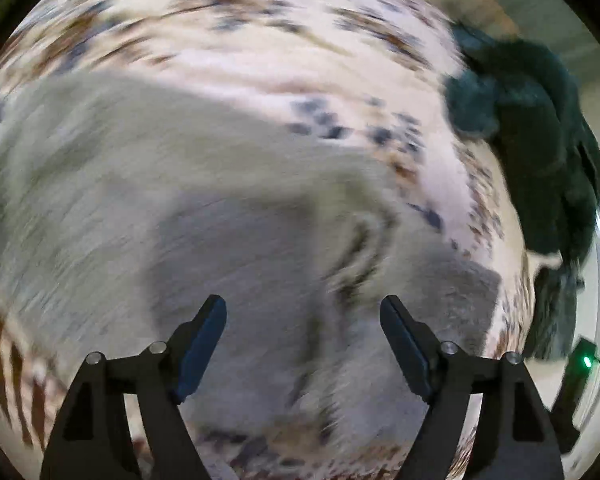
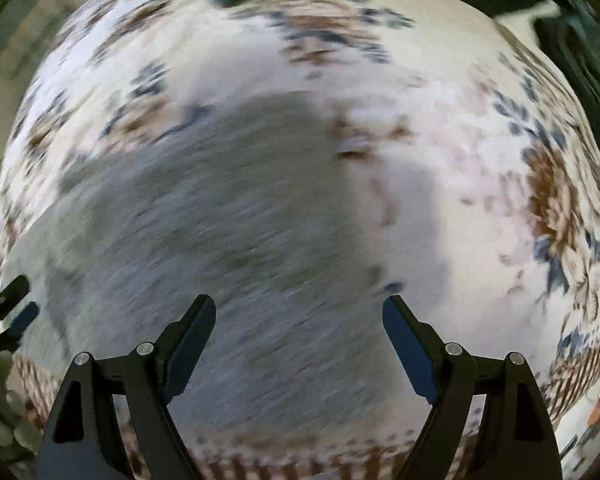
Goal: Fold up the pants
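The biggest thing under me is a cream cover with a brown and blue flower print [image 1: 260,60], which could be a bedspread or a rug; I cannot tell which, so I will just call it the cover. Spread on it are the grey pants [image 1: 160,200], which fill the lower middle of both views, and in the right wrist view the pants [image 2: 220,220] run from the lower left up toward the centre. Both pictures are smeared by blur, so I cannot count layers, but I see one raised ridge or rumple in the cloth in the left wrist view, and the outline looks broad and loose, not a tidy stack. My judgement is that the folding is at an early or middle stage, with at least one more fold and some smoothing left. A heap of dark green cloth [image 1: 540,140] sits at the right edge of the cover, apart from the pants, and should not get in the way unless a fold swings that far. The left tool [image 1: 303,304] hangs over the pants with its jaws spread wide and nothing between them. The right tool [image 2: 299,304] is likewise wide open and empty.
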{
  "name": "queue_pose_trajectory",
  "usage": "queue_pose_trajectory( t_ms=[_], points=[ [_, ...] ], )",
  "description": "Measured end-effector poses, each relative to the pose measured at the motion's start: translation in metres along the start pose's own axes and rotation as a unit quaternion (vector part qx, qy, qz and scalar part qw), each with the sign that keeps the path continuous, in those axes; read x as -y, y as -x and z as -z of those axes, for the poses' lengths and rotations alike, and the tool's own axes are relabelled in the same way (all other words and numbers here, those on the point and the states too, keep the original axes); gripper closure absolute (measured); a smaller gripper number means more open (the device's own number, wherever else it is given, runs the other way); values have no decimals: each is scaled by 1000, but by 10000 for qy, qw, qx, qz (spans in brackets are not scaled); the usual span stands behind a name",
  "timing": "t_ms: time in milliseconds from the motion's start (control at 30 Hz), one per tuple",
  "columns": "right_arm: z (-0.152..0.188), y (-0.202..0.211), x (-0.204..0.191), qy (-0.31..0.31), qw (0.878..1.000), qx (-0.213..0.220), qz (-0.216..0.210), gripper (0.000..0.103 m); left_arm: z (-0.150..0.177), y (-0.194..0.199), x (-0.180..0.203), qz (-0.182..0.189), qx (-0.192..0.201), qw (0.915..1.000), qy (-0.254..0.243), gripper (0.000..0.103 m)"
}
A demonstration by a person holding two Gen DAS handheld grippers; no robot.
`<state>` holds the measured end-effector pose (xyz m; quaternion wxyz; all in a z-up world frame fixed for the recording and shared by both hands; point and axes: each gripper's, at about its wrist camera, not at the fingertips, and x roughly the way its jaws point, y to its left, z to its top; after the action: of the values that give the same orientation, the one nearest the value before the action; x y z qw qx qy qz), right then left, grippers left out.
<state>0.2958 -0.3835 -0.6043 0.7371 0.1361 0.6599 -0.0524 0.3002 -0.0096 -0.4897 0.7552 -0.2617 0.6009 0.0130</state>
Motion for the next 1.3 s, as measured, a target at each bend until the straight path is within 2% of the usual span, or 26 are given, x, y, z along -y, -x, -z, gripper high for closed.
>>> queue_pose_trajectory(
  t_ms=[100, 233, 300, 333, 400, 467, 533, 633, 700, 767, 867, 933, 967, 1033, 1067, 1167, 1300],
  points=[
    [21, 4, -53, 662, 9962, -263, -497, 16, 17, 19, -46, -280, 138, 9979, 560, 25],
    [39, -11, -105, 1218, 9899, -473, -553, 17, 33, 30, -101, -609, 183, 9919, 1104, 25],
    [46, -29, -128, 1412, 9862, -685, -521, 34, 38, 36, -128, -663, 203, 9871, 1441, 25],
    [49, -36, -140, 1530, 9837, -798, -505, 39, 40, 39, -139, -653, 232, 9849, 1584, 25],
    [56, -44, -163, 1812, 9795, -812, -341, 39, 41, 44, -156, -600, 321, 9811, 1812, 25],
    [56, -44, -171, 1752, 9813, -725, -337, 38, 37, 45, -175, -406, 484, 9751, 2126, 25],
    [51, -43, -170, 1498, 9853, -733, -367, 38, 31, 42, -195, -125, 627, 9654, 2528, 25],
    [36, -42, -156, 991, 9921, -686, -356, 38, 16, 28, -228, 448, 845, 9397, 3284, 25],
    [24, -43, -142, 740, 9949, -662, -202, 38, 3, 18, -240, 634, 943, 9300, 3494, 25],
    [15, -43, -132, 580, 9963, -636, -79, 38, -8, 9, -248, 687, 1043, 9242, 3608, 25],
    [2, -41, -119, 425, 9976, -534, 95, 38, -11, 6, -244, 627, 1285, 9229, 3575, 26],
    [-4, -38, -111, 376, 9980, -457, 220, 38, -9, 12, -232, 446, 1464, 9323, 3277, 44],
    [-6, -37, -106, 333, 9982, -429, 239, 38, -6, 17, -228, 315, 1540, 9377, 3098, 62],
    [-7, -35, -99, 232, 9986, -419, 241, 38, 1, 24, -228, 321, 1704, 9423, 2865, 90],
    [-9, -34, -93, 198, 9986, -419, 238, 38, 2, 31, -223, 337, 1797, 9461, 2675, 93],
    [-3, -35, -88, 186, 9986, -446, 191, 38, -1, 58, -200, 112, 2130, 9536, 2124, 93],
    [10, -34, -86, 267, 9987, -411, 113, 38, -6, 93, -156, 35, 2537, 9568, 1418, 93]
  ],
)
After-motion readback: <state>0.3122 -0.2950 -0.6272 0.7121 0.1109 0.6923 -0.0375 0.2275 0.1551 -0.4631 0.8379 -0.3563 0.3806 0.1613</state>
